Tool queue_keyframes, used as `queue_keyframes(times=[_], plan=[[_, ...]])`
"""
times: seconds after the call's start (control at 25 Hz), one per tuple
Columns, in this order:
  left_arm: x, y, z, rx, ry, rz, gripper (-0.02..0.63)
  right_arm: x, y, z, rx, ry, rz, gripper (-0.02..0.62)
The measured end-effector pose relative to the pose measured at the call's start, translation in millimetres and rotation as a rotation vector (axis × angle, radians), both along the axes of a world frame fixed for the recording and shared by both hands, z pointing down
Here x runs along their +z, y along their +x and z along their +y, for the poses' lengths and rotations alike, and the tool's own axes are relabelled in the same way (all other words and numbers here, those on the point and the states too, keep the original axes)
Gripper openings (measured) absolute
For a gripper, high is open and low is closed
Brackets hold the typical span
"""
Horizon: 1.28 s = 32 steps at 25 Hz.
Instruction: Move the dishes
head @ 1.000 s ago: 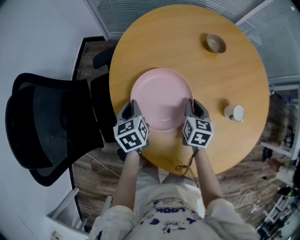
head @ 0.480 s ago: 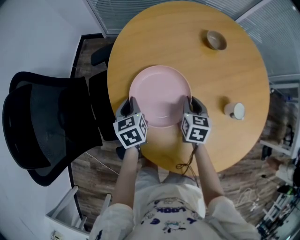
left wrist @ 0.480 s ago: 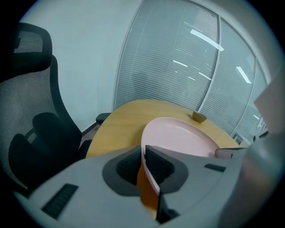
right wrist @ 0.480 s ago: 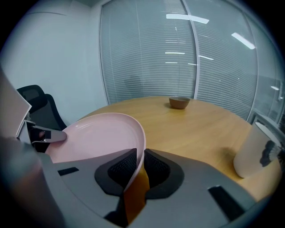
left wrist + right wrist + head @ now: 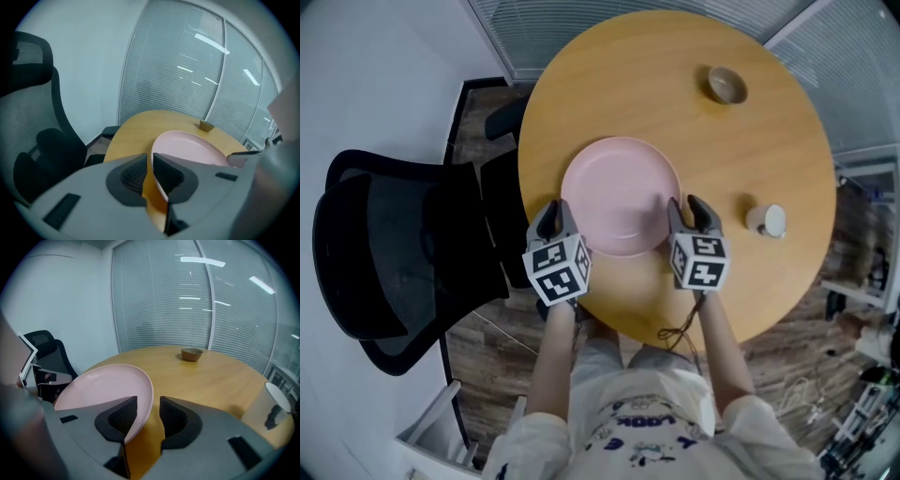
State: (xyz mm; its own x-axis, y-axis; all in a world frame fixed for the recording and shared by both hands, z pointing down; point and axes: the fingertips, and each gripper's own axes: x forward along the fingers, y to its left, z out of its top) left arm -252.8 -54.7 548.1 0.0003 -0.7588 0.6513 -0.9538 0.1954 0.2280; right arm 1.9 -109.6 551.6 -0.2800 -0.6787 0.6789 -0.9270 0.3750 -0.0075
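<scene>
Left gripper (image 5: 555, 214) (image 5: 150, 161): your jaws stand almost together, pinching the left rim of the pink plate (image 5: 621, 195) (image 5: 187, 147), which runs up between the two ribbed pads. Right gripper (image 5: 692, 208) (image 5: 148, 411): your jaws stand somewhat apart around the plate's (image 5: 103, 385) right rim; the rim lies against the left pad, and bare wood shows between it and the right pad. The plate sits over the near half of the round wooden table (image 5: 675, 94), between your two grippers. Whether it lies flat on the wood cannot be told. A small brown bowl (image 5: 727, 85) (image 5: 191, 354) stands at the far side, well apart. A white cup (image 5: 767, 220) stands near the right edge. A black office chair (image 5: 394, 253) is beside the table on your left.
</scene>
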Motion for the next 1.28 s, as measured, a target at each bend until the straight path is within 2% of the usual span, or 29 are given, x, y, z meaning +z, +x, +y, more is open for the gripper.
queue_keyframes(times=[0.16,0.32,0.6,0.96,1.28], plan=[[-21.0,-13.3,0.9,-0.029,0.026,-0.007,0.02,-35.1,10.0,-12.5,0.05,0.059,-0.041,0.13],[-57.9,-17.1,-9.6,-0.032,0.097,-0.015,0.02,-82.7,15.7,-32.9,0.108,0.127,-0.122,0.129],[-116.3,11.0,-39.8,0.059,0.2,0.009,0.02,-155.8,25.0,-75.0,0.129,0.254,-0.123,0.129],[-150.6,51.5,-80.3,0.165,0.239,0.039,0.018,-196.0,66.9,-138.3,0.216,0.255,-0.211,0.124],[-162.5,84.5,-132.0,0.221,0.237,0.051,0.018,-183.0,101.5,-207.1,0.245,0.204,-0.176,0.124]])
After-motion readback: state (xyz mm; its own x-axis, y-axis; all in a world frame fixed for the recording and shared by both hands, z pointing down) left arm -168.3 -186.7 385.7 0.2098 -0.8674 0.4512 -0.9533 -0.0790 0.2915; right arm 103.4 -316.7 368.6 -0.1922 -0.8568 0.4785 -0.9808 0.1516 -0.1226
